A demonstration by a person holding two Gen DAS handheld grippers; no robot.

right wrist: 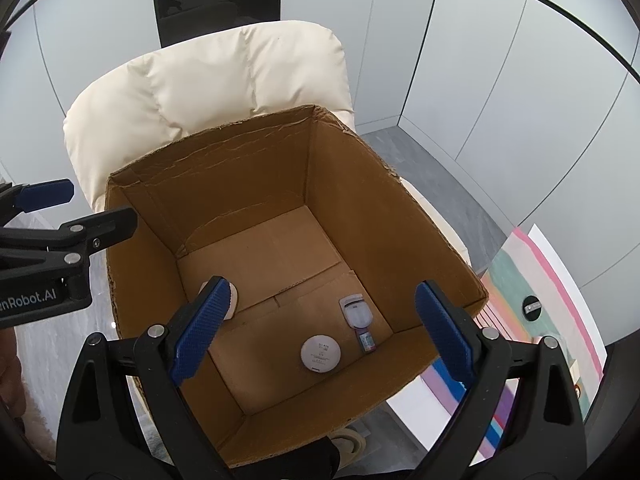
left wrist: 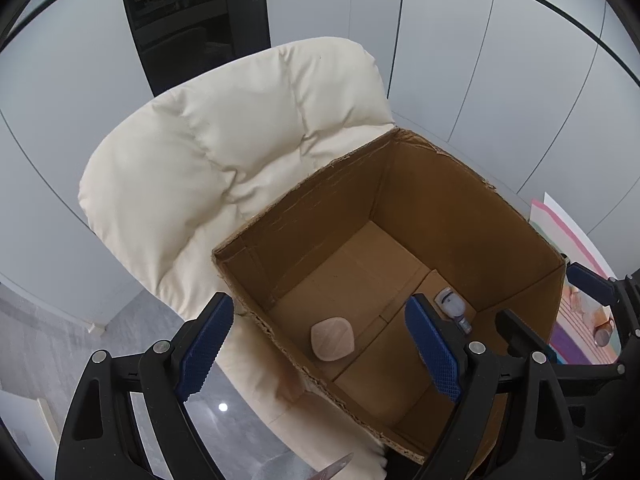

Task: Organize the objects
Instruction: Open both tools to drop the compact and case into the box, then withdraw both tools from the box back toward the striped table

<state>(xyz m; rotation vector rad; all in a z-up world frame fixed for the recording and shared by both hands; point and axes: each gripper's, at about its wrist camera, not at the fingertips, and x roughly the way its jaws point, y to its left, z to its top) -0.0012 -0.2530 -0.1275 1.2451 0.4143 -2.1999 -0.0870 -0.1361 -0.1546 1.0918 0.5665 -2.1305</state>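
Note:
An open brown cardboard box [left wrist: 460,216] [right wrist: 400,216] stands on a cream padded chair [left wrist: 224,152] [right wrist: 208,80]. On its floor lie a beige rounded pad [left wrist: 333,339], partly hidden by my finger in the right wrist view [right wrist: 234,300], a white round disc [right wrist: 321,354], and a clear packaged item with a small blue tube [right wrist: 357,314] [left wrist: 452,304]. My left gripper [left wrist: 316,350] is open and empty above the box's near left rim. My right gripper [right wrist: 320,332] is open and empty above the box's opening.
A pastel striped mat [right wrist: 532,304] [left wrist: 576,320] lies on the grey floor right of the box, with a small black round object [right wrist: 534,307] on it. White wall panels [right wrist: 500,60] and a dark glass panel [left wrist: 192,16] stand behind the chair.

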